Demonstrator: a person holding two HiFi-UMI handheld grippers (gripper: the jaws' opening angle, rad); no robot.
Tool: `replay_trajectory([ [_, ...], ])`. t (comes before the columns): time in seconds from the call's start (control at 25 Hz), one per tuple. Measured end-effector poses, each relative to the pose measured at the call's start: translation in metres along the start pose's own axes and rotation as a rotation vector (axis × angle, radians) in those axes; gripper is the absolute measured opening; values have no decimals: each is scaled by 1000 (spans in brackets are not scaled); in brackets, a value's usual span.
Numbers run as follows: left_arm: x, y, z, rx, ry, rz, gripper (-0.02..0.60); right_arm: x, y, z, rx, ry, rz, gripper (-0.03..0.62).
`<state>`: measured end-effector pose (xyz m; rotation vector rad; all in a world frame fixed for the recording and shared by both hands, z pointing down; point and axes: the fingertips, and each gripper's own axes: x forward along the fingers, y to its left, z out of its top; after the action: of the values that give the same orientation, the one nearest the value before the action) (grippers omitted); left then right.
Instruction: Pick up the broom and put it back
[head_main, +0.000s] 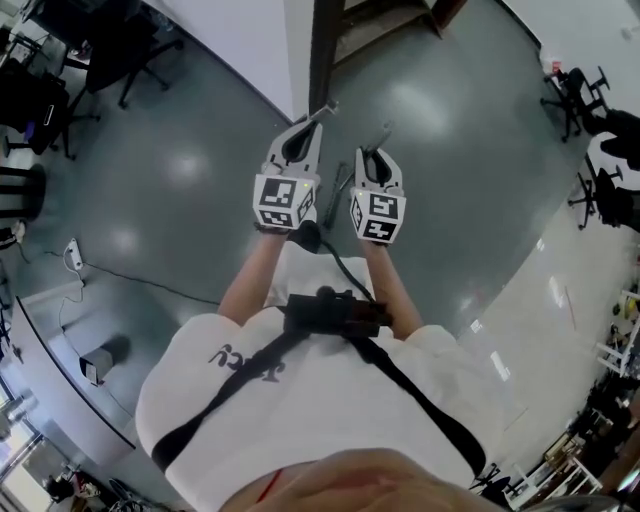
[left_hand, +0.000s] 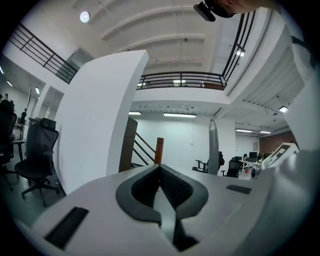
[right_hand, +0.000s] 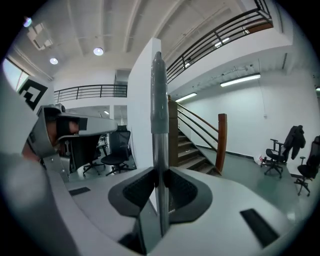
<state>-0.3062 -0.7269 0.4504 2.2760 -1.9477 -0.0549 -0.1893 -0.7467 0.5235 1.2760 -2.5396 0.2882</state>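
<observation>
The broom shows only as its grey metal handle (right_hand: 159, 125), which stands upright between the pads of my right gripper (right_hand: 160, 172). That gripper is shut on it. The handle's capped top reaches well above the jaws. In the left gripper view the same handle (left_hand: 213, 147) rises just to the right. My left gripper (left_hand: 160, 167) is shut, its pads meeting with nothing between them. In the head view both grippers are held out side by side in front of the person, left gripper (head_main: 322, 112) and right gripper (head_main: 368, 152). The broom's head is hidden.
A white wall corner (head_main: 296, 60) and a dark wooden stair post (head_main: 324, 45) stand right ahead, with the staircase (right_hand: 192, 150) behind. Office chairs (head_main: 575, 95) stand at the right and at the far left (left_hand: 37, 160). A power strip with its cable (head_main: 74, 258) lies on the grey floor at the left.
</observation>
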Motion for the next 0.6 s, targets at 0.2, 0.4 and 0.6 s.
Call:
replay_trajectory([
  [0.2, 41, 32, -28, -31, 62, -6, 9, 42, -36, -28, 34, 94, -57, 94],
  [0.4, 76, 59, -52, -52, 107, 7, 9, 98, -57, -35, 33, 129, -75, 95],
  [0.6, 112, 72, -81, -73, 153, 29, 9, 155, -85, -56, 53, 196, -81, 95],
])
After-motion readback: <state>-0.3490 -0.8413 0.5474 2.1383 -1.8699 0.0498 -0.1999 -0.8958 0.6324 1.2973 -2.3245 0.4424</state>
